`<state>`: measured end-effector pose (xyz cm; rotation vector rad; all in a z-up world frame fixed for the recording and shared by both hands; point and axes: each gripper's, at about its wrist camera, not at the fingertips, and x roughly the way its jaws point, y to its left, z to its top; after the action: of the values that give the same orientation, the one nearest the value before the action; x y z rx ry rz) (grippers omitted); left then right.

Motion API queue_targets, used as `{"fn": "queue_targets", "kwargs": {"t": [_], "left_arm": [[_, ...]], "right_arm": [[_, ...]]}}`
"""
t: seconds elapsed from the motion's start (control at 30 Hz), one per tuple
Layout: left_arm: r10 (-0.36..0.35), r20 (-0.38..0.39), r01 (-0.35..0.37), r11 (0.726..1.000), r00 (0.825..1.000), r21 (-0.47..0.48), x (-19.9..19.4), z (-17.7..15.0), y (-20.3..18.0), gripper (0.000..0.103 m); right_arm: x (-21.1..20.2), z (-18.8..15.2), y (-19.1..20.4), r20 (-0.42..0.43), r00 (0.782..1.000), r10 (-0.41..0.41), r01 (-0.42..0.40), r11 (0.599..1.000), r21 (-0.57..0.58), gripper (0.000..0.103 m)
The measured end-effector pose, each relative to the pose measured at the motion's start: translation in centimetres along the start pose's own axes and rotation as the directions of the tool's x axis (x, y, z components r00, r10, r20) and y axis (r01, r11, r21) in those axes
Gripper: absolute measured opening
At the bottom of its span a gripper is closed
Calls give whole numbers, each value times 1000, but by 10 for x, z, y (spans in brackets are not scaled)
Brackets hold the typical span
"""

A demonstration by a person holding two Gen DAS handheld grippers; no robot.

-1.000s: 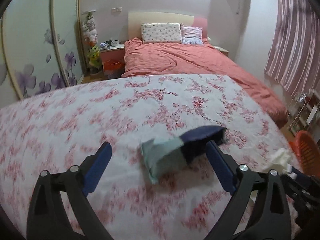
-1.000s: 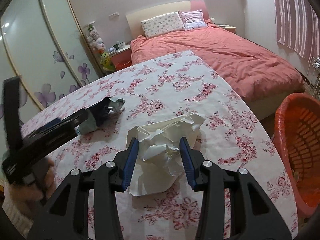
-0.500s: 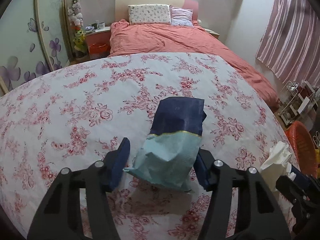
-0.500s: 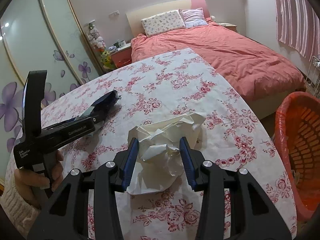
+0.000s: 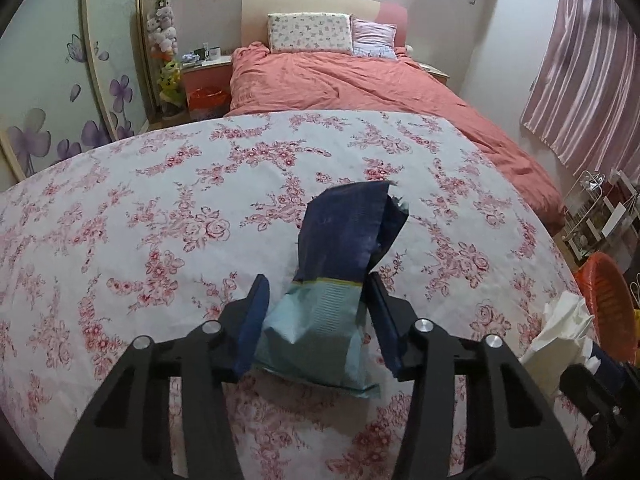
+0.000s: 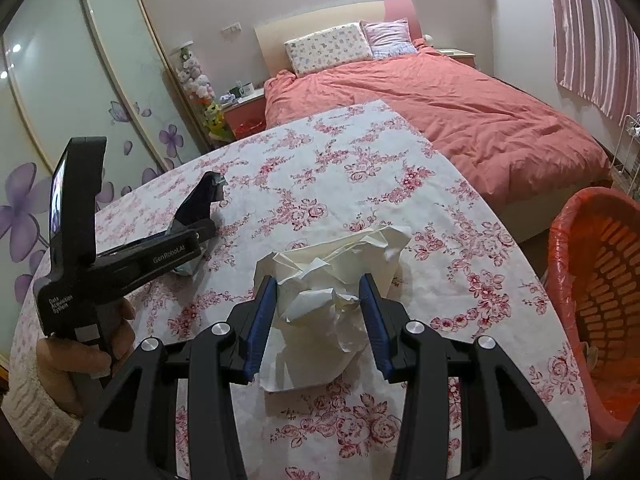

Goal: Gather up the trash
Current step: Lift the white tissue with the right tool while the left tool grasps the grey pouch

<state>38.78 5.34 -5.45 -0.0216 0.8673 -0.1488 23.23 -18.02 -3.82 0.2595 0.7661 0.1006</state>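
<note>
A crumpled navy and pale-blue wrapper (image 5: 340, 264) stands between the fingers of my left gripper (image 5: 316, 320), which is shut on its pale lower end and tilts it up off the floral tablecloth (image 5: 160, 220). The wrapper's dark tip also shows in the right wrist view (image 6: 202, 200). My right gripper (image 6: 318, 320) is shut on a wad of crumpled white paper (image 6: 332, 276) that rests on the cloth. The paper also shows at the right edge of the left wrist view (image 5: 560, 332). An orange trash basket (image 6: 592, 300) stands beside the table on the right.
The left gripper's body and the hand holding it (image 6: 88, 276) fill the left of the right wrist view. A bed with a salmon duvet (image 5: 352, 84) lies behind the table. A wardrobe with flower decals (image 6: 80, 100) is at the left, striped curtains (image 5: 584, 80) at the right.
My left gripper has closed its fingers on the blue wrapper and tipped it more upright. My right gripper has stayed shut on the white paper, barely moving.
</note>
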Motion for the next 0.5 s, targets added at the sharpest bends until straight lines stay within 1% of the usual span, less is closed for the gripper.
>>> {"fn": "queue_targets", "kwargs": {"t": [0.27, 0.5], "left_arm": [[-6, 39, 6, 1000, 999, -2, -30, -11, -5, 47], [-33, 91, 33, 999, 995, 1, -77, -24, -16, 47]], "right_arm": [[-22, -2, -5, 35, 999, 1, -1, 1000, 4, 43], [-59, -4, -10, 116, 993, -15, 16, 1000, -6, 43]]}}
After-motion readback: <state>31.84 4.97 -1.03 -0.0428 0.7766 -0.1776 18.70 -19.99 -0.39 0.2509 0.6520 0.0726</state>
